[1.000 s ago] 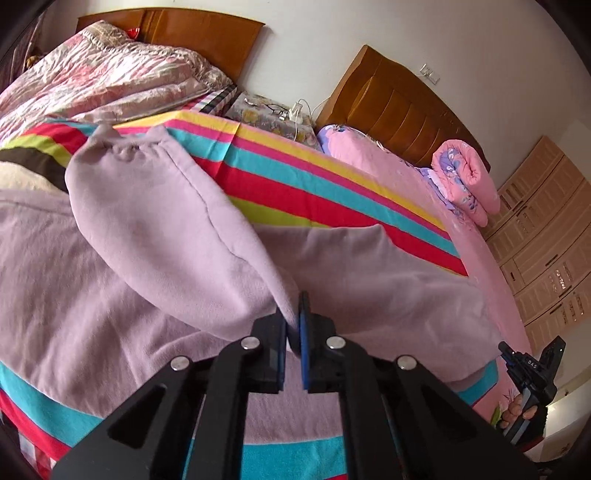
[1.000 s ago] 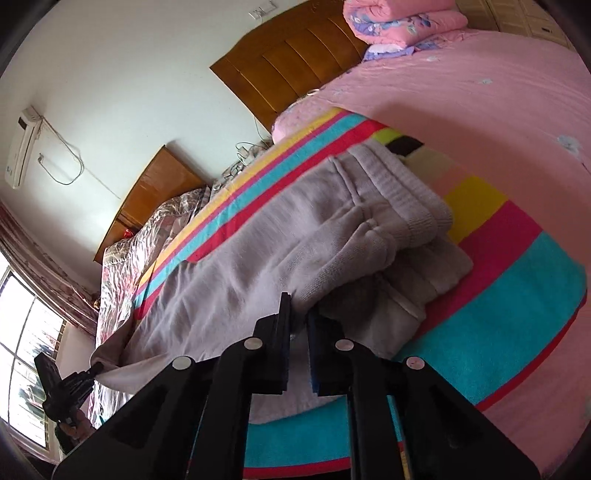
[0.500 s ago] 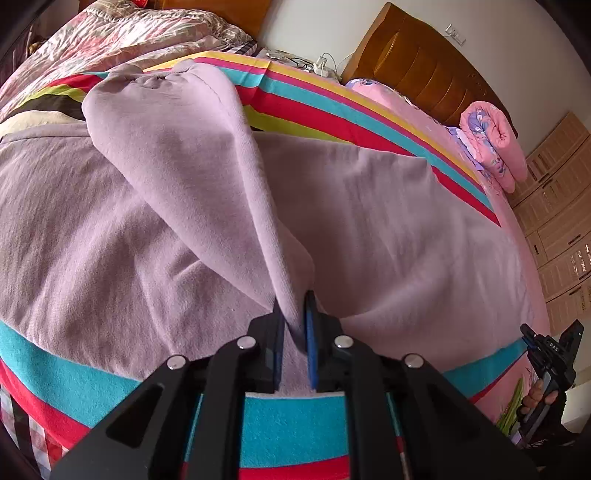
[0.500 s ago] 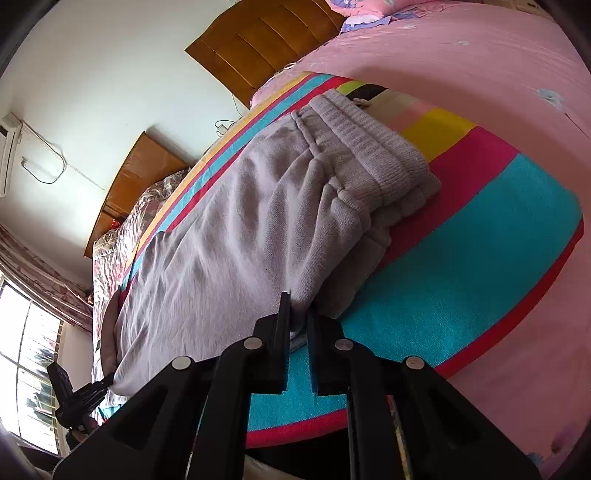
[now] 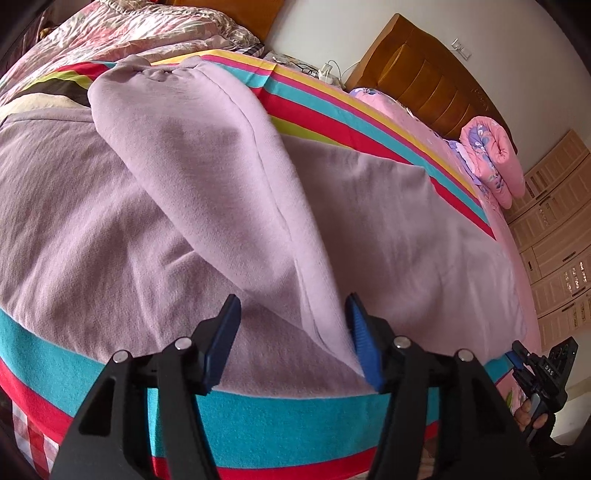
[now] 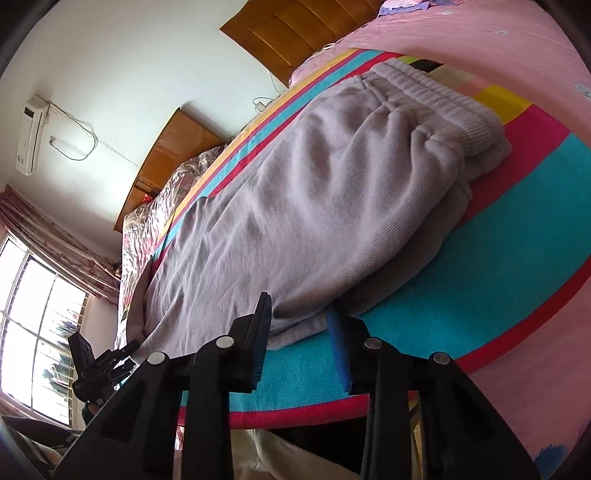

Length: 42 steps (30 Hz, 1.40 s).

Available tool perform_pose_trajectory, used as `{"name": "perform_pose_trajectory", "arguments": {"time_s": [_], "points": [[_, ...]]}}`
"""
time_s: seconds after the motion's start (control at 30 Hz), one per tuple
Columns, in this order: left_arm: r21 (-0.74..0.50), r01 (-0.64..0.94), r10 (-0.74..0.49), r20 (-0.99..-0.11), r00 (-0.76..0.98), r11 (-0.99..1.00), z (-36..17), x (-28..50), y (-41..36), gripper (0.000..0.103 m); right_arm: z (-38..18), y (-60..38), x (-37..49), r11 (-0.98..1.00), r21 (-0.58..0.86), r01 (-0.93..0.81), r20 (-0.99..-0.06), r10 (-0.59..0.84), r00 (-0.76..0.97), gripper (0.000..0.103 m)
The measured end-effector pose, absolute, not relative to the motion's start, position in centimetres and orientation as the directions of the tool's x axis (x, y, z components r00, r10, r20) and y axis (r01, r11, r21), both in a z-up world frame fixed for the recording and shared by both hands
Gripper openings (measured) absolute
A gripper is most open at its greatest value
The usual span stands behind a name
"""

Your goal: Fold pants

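Observation:
Lilac sweatpants (image 5: pixel 207 177) lie folded lengthwise on a striped blanket (image 5: pixel 280 421) on the bed. In the left wrist view a folded-over leg runs from the far cuff down to my left gripper (image 5: pixel 291 332), which is open, with the fabric edge lying loose between its blue pads. In the right wrist view the pants (image 6: pixel 295 206) show their ribbed waistband (image 6: pixel 443 107) at the far right. My right gripper (image 6: pixel 299 332) is open at the near edge of the pants, holding nothing.
The striped blanket (image 6: pixel 498 236) lies on a pink sheet (image 6: pixel 517 44). A rolled pink quilt (image 5: pixel 495 155) lies near the wooden headboard (image 5: pixel 424 85). A second bed with a floral quilt (image 5: pixel 122 33) stands at the left. Wardrobes (image 5: pixel 557 229) line the right wall.
Both grippers went from shut on the pants fabric to open. The lifted fabric dropped onto the lower layer and both grippers came down near the blanket's front edge.

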<state>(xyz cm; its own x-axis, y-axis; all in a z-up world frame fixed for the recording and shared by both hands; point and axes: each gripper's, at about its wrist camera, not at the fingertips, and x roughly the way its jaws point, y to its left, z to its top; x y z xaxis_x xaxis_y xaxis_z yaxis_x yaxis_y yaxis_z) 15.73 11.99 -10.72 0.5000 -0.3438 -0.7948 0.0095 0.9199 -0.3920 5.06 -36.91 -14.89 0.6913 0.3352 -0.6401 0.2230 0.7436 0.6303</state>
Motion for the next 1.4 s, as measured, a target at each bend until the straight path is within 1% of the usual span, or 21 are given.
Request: {"name": "perform_pose_trajectory", "arguments": {"time_s": [0.03,0.1,0.13,0.17,0.27,0.43,0.47,0.53,0.57,0.6,0.63,0.67,0.8,0.87,0.93,1.03,1.23,1.27,1.3,1.37,1.4], "points": [[-0.387,0.015,-0.343,-0.797,0.497,0.922,-10.8,15.7,11.8,0.057,-14.9,-36.8,5.0,0.75,0.619,0.233,-0.648,0.32,0.691,0.02],[-0.379,0.042,-0.349,-0.798,0.49,0.925,-10.7,15.7,11.2,0.031,-15.0,-36.9,5.0,0.753,0.613,0.24,-0.651,0.309,0.693,0.011],[-0.374,0.059,-0.353,-0.796,0.492,0.925,-10.6,15.5,10.8,0.025,-15.0,-36.9,5.0,0.756,0.609,0.24,-0.652,0.306,0.693,0.01],[-0.363,0.075,-0.349,-0.791,0.503,0.929,-10.4,15.3,10.5,0.012,-15.0,-36.9,5.0,0.761,0.603,0.24,-0.656,0.303,0.691,0.01],[-0.286,0.118,-0.302,-0.777,0.552,0.951,-8.9,14.2,9.5,0.008,-15.0,-37.0,5.3,0.761,0.6,0.247,-0.663,0.301,0.685,0.009],[-0.283,0.098,-0.293,-0.809,0.51,0.954,-10.2,13.9,9.8,0.008,-15.2,-37.1,5.4,0.76,0.599,0.253,-0.671,0.304,0.676,0.009],[-0.299,0.08,-0.297,-0.812,0.503,0.951,-11.0,14.0,10.3,0.012,-15.1,-37.0,5.4,0.764,0.594,0.253,-0.677,0.304,0.671,0.009],[-0.343,0.076,-0.331,-0.787,0.52,0.936,-11.4,13.9,11.1,0.015,-14.5,-36.8,5.4,0.778,0.58,0.242,-0.694,0.316,0.646,0.016],[-0.343,0.076,-0.33,-0.786,0.522,0.936,-11.3,14.0,11.2,0.025,-13.9,-36.7,5.2,0.793,0.563,0.235,-0.709,0.316,0.63,0.025],[-0.329,0.071,-0.315,-0.788,0.529,0.942,-11.2,13.9,11.4,0.053,-13.1,-36.6,4.8,0.811,0.541,0.223,-0.718,0.307,0.624,0.036],[-0.319,0.067,-0.303,-0.783,0.543,0.945,-10.9,13.8,11.7,0.068,-12.1,-36.6,4.4,0.831,0.519,0.2,-0.716,0.294,0.633,0.038],[-0.323,0.066,-0.303,-0.77,0.562,0.944,-10.6,13.6,12.1,0.078,-11.0,-36.5,4.1,0.85,0.497,0.178,-0.711,0.28,0.645,0.041],[-0.421,0.034,-0.355,-0.717,0.6,0.907,-9.8,14.2,14.3,0.078,-5.6,-33.8,7.0,0.911,0.412,-0.011,-0.654,0.304,0.692,0.042],[-0.467,0.023,-0.384,-0.697,0.605,0.884,-9.7,15.0,15.1,0.078,-3.3,-29.9,10.7,0.926,0.329,-0.183,-0.642,0.362,0.676,0.044],[-0.465,0.022,-0.381,-0.696,0.608,0.885,-9.3,15.7,15.0,0.078,-2.1,-24.8,14.9,0.896,0.225,-0.384,-0.637,0.433,0.638,0.046],[-0.439,0.029,-0.372,-0.722,0.583,0.898,-9.2,16.1,13.9,0.078,-2.9,-17.1,21.5,0.784,0.064,-0.617,-0.675,0.49,0.552,0.047],[-0.327,0.052,-0.301,-0.784,0.542,0.944,-9.0,16.4,11.7,0.075,-6.6,-4.9,31.9,0.484,-0.031,-0.875,-0.775,0.541,0.326,0.047],[-0.298,0.052,-0.279,-0.799,0.533,0.953,-9.2,16.5,11.5,0.061,-7.0,-3.2,33.3,0.435,-0.014,-0.9,-0.787,0.551,0.278,0.047],[-0.277,0.053,-0.264,-0.817,0.512,0.959,-9.6,16.7,11.3,0.037,-7.5,-2.0,34.3,0.396,-0.004,-0.918,-0.798,0.552,0.242,0.046],[-0.279,0.057,-0.271,-0.834,0.481,0.959,-10.4,16.7,11.3,0.02,-8.2,-0.4,35.6,0.336,0.005,-0.942,-0.822,0.538,0.188,0.045],[-0.287,0.054,-0.277,-0.833,0.479,0.956,-10.6,16.5,11.6,0.016,-8.7,0.1,36.2,0.306,0.019,-0.952,-0.832,0.532,0.155,0.042]]}}
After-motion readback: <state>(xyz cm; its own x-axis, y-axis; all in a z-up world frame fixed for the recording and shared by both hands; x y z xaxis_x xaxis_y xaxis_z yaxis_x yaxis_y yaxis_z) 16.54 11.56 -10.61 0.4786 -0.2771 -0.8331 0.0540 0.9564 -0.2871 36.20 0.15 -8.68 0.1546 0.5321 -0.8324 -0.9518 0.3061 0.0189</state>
